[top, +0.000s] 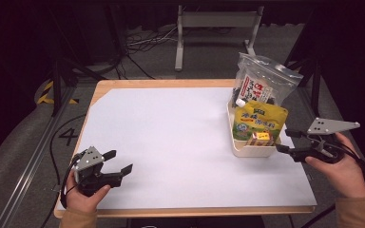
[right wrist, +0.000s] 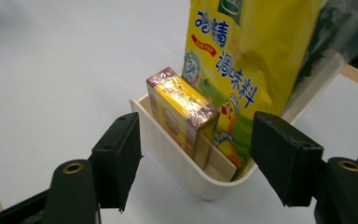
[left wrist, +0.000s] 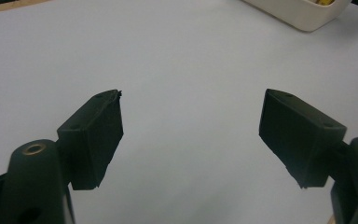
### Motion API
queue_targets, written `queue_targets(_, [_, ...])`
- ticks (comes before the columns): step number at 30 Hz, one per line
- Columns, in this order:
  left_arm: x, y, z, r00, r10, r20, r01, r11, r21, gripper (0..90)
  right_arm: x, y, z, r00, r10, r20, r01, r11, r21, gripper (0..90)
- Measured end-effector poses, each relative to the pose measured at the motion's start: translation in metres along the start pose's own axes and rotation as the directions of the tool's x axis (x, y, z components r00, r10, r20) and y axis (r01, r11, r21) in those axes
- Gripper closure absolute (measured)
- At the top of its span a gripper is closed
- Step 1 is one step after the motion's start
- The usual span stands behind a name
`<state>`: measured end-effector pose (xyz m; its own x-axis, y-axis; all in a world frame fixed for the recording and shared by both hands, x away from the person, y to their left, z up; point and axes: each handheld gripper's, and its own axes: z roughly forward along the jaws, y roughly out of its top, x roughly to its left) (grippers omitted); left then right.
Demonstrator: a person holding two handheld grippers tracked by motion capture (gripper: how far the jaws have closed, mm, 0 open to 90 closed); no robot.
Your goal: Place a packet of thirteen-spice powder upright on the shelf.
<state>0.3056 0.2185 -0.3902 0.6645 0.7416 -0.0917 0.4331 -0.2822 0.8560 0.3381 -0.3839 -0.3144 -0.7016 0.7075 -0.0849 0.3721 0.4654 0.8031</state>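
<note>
The small yellow box [right wrist: 182, 116] stands on edge inside the cream bin [right wrist: 177, 154], at its near end, just in front of the yellow pouch [right wrist: 247, 51]. The right gripper [right wrist: 196, 158] faces the bin's near end, fingers spread and pressing on nothing. Well left of the bin, the left gripper [left wrist: 191, 135] hovers over the white surface [top: 171, 142], fingers apart with nothing between them.

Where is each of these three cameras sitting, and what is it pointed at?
High view: above the person's side, looking forward and down on the table; both hands, left gripper and right gripper show.
Left gripper view: rides that gripper, facing bare white tabletop between its open jaws.
Right gripper view: rides that gripper, facing the small yellow box in the white bin.
All three views share the bin.
</note>
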Motion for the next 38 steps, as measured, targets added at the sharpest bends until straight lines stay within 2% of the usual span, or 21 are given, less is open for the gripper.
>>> queue_targets(4, [0.002,-0.003,-0.001,1.0000,-0.004,-0.001,0.004,1.0000,-0.009,22.2,-0.001,-0.014,0.000,0.9971,0.073,0.022,-0.072,0.996,-0.046,28.8])
queue_targets(5, [0.002,-0.003,-0.001,1.0000,-0.004,-0.001,0.004,1.0000,-0.009,22.2,-0.001,-0.014,0.000,0.9971,0.073,0.022,-0.072,0.996,-0.046,28.8])
queue_targets(10, [0.004,-0.005,-0.001,1.0000,-0.007,0.004,0.007,0.9999,-0.007,22.1,0.001,-0.034,0.007,0.9897,0.134,0.051,-0.129,0.988,-0.087,20.9])
queue_targets(12, [0.004,-0.005,0.000,1.0000,0.007,0.007,-0.007,1.0000,-0.004,22.1,0.002,-0.041,0.011,0.9884,0.137,0.065,-0.130,0.986,-0.107,20.4])
queue_targets(15, [0.003,-0.006,0.000,0.9998,0.016,0.008,-0.016,0.9999,0.002,22.1,0.004,-0.049,0.017,0.9863,0.157,0.052,-0.151,0.983,-0.104,21.4])
queue_targets(18, [0.004,-0.006,0.000,0.9999,0.013,0.010,-0.013,0.9999,-0.001,22.0,0.005,-0.059,0.022,0.9752,0.217,0.045,-0.213,0.974,-0.084,21.1])
queue_targets(21, [0.005,-0.008,0.001,0.9999,0.009,0.011,-0.009,1.0000,0.002,22.0,0.006,-0.066,0.030,0.9808,0.185,0.063,-0.178,0.979,-0.100,21.1])
queue_targets(27, [0.008,-0.010,0.003,0.9999,0.007,0.009,-0.007,1.0000,0.003,22.0,0.007,-0.080,0.046,0.9754,0.205,0.082,-0.197,0.976,-0.093,20.8])
queue_targets(30, [0.009,-0.011,0.004,0.9999,-0.002,0.011,0.002,1.0000,0.005,22.0,0.008,-0.083,0.051,0.9747,0.213,0.069,-0.207,0.975,-0.081,20.3])
queue_targets(38, [0.012,-0.013,0.007,0.9998,-0.015,0.015,0.015,0.9999,0.003,21.9,0.008,-0.083,0.049,0.9731,0.215,0.082,-0.206,0.973,-0.102,18.3])
